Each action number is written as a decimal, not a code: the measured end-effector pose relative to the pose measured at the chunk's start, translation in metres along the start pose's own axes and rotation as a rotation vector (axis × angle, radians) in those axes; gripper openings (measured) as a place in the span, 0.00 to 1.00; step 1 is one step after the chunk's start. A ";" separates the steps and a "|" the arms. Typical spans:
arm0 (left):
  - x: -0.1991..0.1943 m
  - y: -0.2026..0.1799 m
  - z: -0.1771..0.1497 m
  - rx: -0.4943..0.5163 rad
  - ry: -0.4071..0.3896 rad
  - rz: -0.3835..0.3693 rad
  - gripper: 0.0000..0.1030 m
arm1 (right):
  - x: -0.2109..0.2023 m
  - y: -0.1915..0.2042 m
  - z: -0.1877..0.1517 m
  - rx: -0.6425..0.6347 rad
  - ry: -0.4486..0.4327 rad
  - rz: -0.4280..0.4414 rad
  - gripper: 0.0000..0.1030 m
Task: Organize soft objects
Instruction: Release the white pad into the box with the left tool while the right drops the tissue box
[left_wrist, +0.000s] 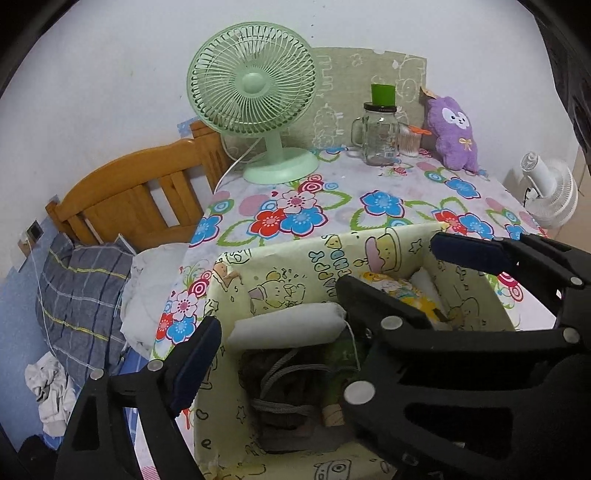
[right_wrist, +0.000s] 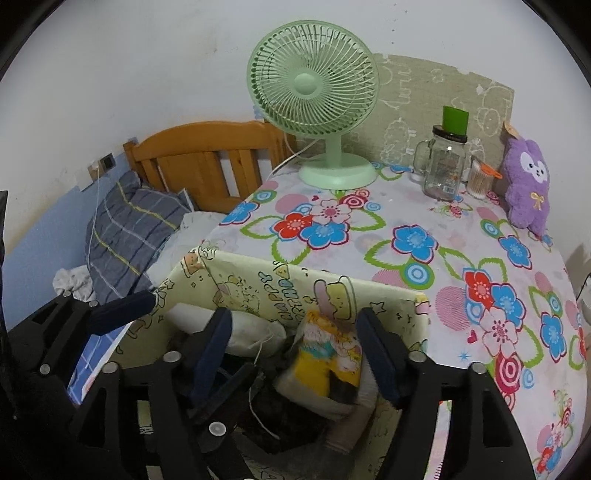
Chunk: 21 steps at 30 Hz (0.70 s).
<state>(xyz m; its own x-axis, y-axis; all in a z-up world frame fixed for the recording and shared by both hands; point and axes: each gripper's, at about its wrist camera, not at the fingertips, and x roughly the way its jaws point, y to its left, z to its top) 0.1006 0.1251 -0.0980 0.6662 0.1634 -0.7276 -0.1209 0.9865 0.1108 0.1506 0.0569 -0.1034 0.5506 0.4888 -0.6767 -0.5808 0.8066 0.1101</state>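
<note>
while far back, fan, jar

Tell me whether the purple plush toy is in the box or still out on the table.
Out. The purple plush toy stands upright at the table's far edge beside the glass jar, well apart from the yellow fabric box.

You've got a pale yellow cartoon-print box, a mint green fan, a purple plush with a white face, and a white tablecloth with blue, red and pink flowers. The pillow is grey plaid with yellow lines; the yellow printed cloth sits in the box.
</note>
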 end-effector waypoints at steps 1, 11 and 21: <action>-0.001 -0.001 0.000 0.002 -0.002 -0.002 0.86 | -0.002 0.000 0.000 0.000 -0.004 -0.002 0.74; -0.018 -0.018 0.001 0.015 -0.037 -0.025 0.86 | -0.027 -0.011 -0.005 0.017 -0.044 -0.035 0.81; -0.036 -0.045 0.003 0.031 -0.079 -0.064 0.87 | -0.060 -0.033 -0.016 0.054 -0.081 -0.090 0.83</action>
<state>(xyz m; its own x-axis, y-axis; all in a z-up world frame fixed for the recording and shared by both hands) 0.0844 0.0746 -0.0742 0.7281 0.0995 -0.6782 -0.0544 0.9947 0.0876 0.1269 -0.0044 -0.0779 0.6471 0.4371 -0.6247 -0.4947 0.8642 0.0921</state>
